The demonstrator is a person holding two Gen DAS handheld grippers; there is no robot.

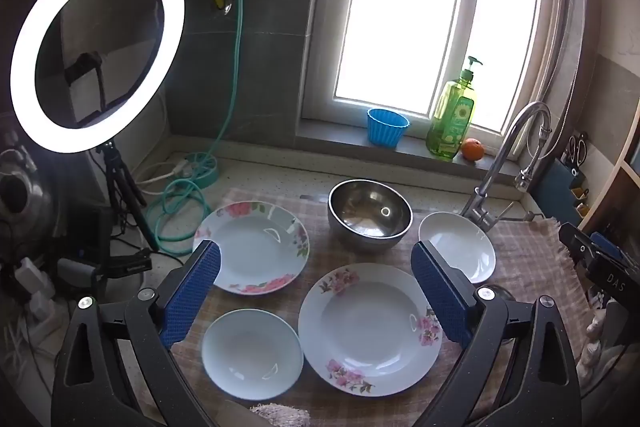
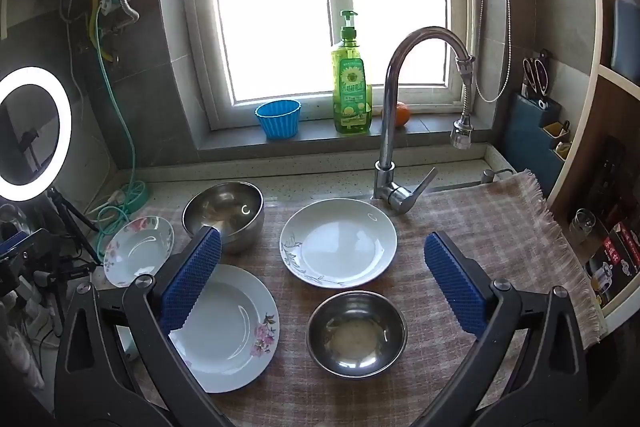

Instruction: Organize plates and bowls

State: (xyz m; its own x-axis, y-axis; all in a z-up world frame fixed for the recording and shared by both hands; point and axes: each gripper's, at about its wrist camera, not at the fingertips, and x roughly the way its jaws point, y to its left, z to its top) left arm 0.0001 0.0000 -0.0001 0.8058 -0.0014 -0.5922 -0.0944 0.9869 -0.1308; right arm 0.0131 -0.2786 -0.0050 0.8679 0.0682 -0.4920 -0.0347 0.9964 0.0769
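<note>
The left hand-held gripper (image 1: 316, 291) hangs over the bench (image 1: 276, 179) with its blue-padded jaws spread wide and nothing between them; the right hand-held gripper (image 2: 322, 283) is equally wide open and empty.

All the dishes sit upright, mouths facing up, on a pink checked cloth (image 2: 480, 219); being round, none has a long axis.

In the left wrist view, the large white plate with pink flowers near the front (image 1: 370, 331) lies just right of a small plain white bowl (image 1: 252, 353). Farther back on the left sits a second white plate with pink flowers on its rim (image 1: 252, 247), its near edge covered by the left jaw. The big stainless steel bowl (image 1: 370, 215) stands at the far middle.

In the right wrist view, a white plate with a grey-green leaf sprig (image 2: 338, 243) lies below the chrome tap (image 2: 400, 107), and a small stainless steel bowl (image 2: 356, 333) sits nearer, apart from it. In the left view, that small bowl is almost wholly hidden behind the right jaw, and the leaf-sprig plate is partly cut off by it.

On the far windowsill stand a blue fluted cup (image 2: 279, 119), a green pump bottle (image 2: 351, 83) and an orange fruit (image 2: 402, 114), half hidden by the tap.
</note>
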